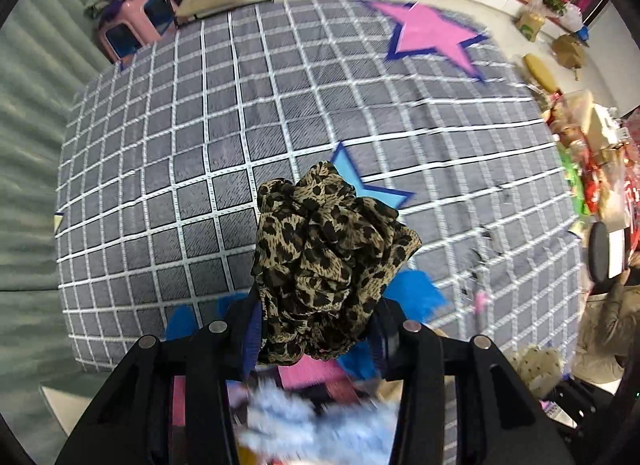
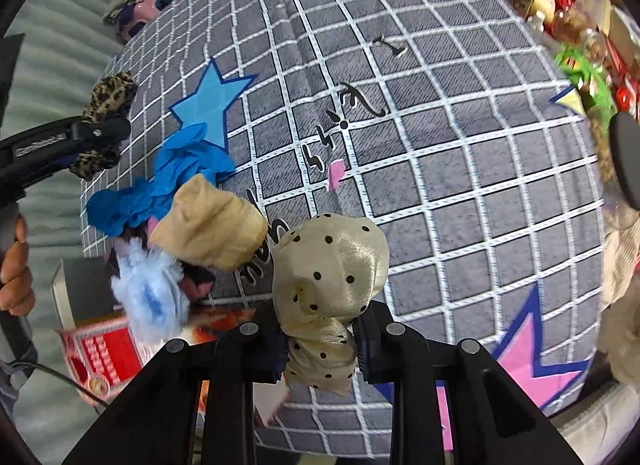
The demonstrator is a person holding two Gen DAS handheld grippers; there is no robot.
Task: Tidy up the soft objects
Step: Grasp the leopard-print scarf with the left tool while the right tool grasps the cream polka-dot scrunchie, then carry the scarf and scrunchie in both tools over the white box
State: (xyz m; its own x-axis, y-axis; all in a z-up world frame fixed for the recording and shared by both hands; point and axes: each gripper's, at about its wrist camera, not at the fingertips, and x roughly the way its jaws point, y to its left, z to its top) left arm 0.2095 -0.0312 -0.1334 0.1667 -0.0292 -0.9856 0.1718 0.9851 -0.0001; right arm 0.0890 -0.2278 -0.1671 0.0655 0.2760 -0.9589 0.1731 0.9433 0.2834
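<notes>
The left gripper point(image 1: 320, 329) pinches a bunched leopard-print scrunchie point(image 1: 328, 261) above the grey checked cloth point(image 1: 168, 153); the fabric hides its fingertips. The right gripper point(image 2: 320, 341) is clamped on a cream polka-dot scrunchie point(image 2: 332, 269), its pads likewise buried. Near the cloth's edge lies a pile: a blue scrunchie point(image 2: 176, 181), a tan one point(image 2: 212, 225), and a blurred pale-blue fluffy piece point(image 2: 148, 293), perhaps another scrunchie. A hand point(image 2: 16, 269) is cut off at the frame edge.

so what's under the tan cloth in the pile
The tan cloth lies on a blue cloth and a fluffy pale blue piece, with dark and pink fabric showing at its edge. Anything directly beneath is covered.
</notes>
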